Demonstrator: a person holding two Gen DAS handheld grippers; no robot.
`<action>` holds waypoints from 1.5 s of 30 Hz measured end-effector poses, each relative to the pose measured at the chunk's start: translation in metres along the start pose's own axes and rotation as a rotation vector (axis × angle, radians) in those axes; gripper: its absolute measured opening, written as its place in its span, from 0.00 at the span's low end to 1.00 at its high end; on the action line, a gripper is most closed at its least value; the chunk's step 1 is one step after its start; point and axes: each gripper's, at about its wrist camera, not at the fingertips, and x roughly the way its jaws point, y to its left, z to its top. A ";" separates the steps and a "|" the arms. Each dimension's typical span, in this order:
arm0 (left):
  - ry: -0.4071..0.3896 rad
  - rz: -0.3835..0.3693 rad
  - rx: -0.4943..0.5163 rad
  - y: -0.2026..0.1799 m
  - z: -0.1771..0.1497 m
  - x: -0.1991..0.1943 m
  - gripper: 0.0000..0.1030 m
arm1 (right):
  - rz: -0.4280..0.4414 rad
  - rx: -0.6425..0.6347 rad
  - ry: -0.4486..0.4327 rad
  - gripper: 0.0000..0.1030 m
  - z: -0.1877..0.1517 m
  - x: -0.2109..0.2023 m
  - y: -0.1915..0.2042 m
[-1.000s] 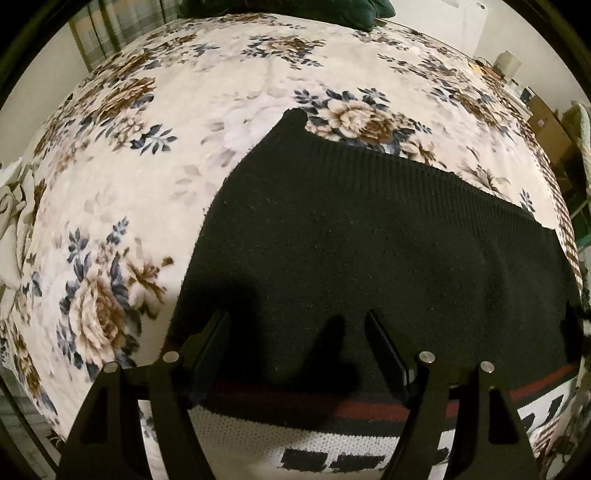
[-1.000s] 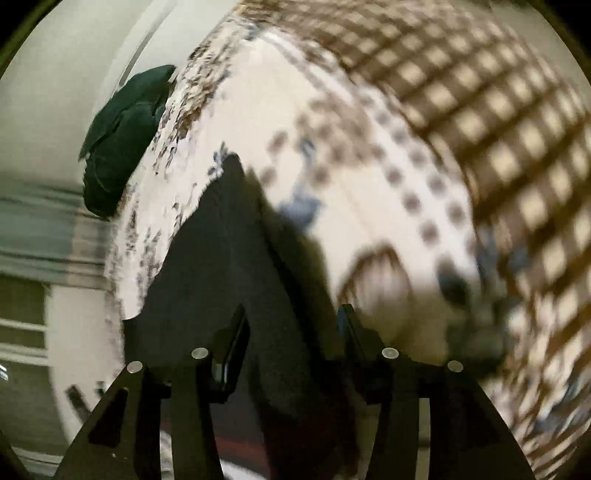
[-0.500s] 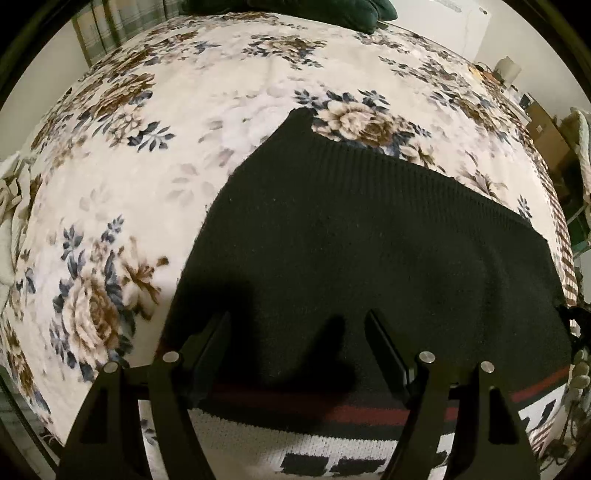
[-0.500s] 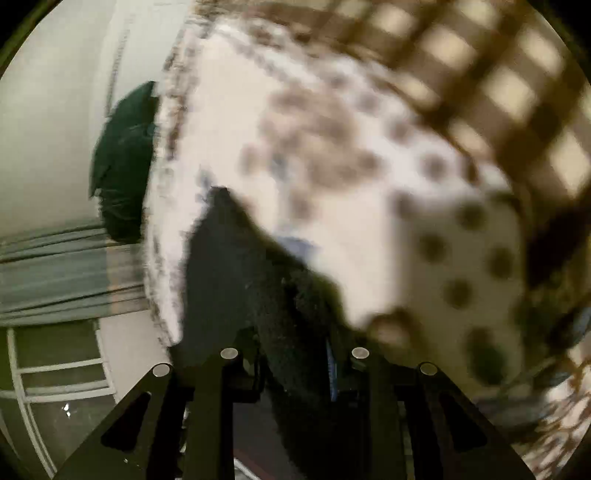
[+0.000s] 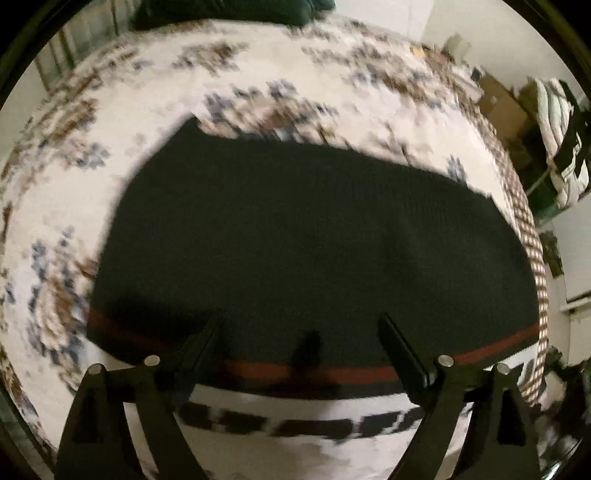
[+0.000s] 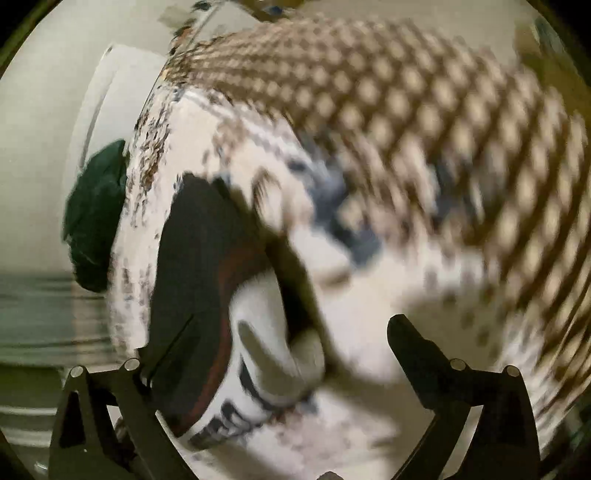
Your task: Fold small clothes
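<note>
A black knit sweater (image 5: 306,236) with a red stripe and a white band of black blocks lies flat on the floral bedspread (image 5: 122,122). My left gripper (image 5: 299,332) hangs over its striped end, jaws opening, no cloth pinched. In the blurred right wrist view the sweater (image 6: 199,258) runs up the left side, and a white fold of it (image 6: 273,332) bulges between the jaws. My right gripper (image 6: 288,328) is opening wide and its pads do not press on the cloth; its left finger is hard to tell from the black knit.
A dark green pillow (image 6: 96,218) lies at the far end of the bed (image 5: 221,14). The bedspread has a brown checked border (image 6: 406,110). Beyond the bed's right side stand cardboard boxes (image 5: 502,107) and a hanging striped garment (image 5: 557,140).
Half a second ago my right gripper was shut on black cloth; now its jaws stand wide and the cloth is let go. My left gripper has spread wider and shifted, showing more white band.
</note>
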 end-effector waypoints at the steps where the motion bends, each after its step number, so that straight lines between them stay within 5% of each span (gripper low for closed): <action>1: 0.012 -0.010 -0.001 -0.003 -0.002 0.006 0.86 | 0.019 0.023 0.021 0.99 -0.005 0.010 -0.008; 4: 0.078 0.003 -0.025 -0.004 -0.004 0.039 0.86 | 0.142 0.094 0.104 0.99 -0.024 0.059 -0.024; 7: 0.112 0.023 -0.034 0.002 -0.009 0.065 0.89 | 0.252 0.112 0.050 1.00 -0.027 0.091 -0.011; 10: 0.100 0.018 0.000 -0.001 -0.009 0.070 1.00 | 0.282 0.131 -0.035 1.00 -0.024 0.108 0.002; 15: 0.077 0.047 0.040 -0.006 -0.007 0.081 1.00 | 0.256 0.228 -0.172 1.00 -0.031 0.125 0.016; 20: 0.066 0.034 0.032 -0.002 -0.002 0.082 1.00 | 0.201 0.272 -0.210 0.48 -0.037 0.120 0.018; 26: 0.029 -0.011 -0.028 0.020 -0.003 0.047 1.00 | 0.045 0.035 -0.273 0.40 -0.044 0.080 0.079; 33: -0.068 0.011 -0.230 0.111 -0.016 -0.017 1.00 | -0.119 -0.486 -0.367 0.39 -0.100 0.065 0.231; 41: -0.071 0.126 -0.471 0.236 -0.077 -0.047 1.00 | -0.185 -1.008 -0.295 0.37 -0.274 0.146 0.357; 45: -0.048 0.163 -0.567 0.280 -0.112 -0.045 1.00 | -0.245 -1.264 -0.227 0.36 -0.393 0.199 0.363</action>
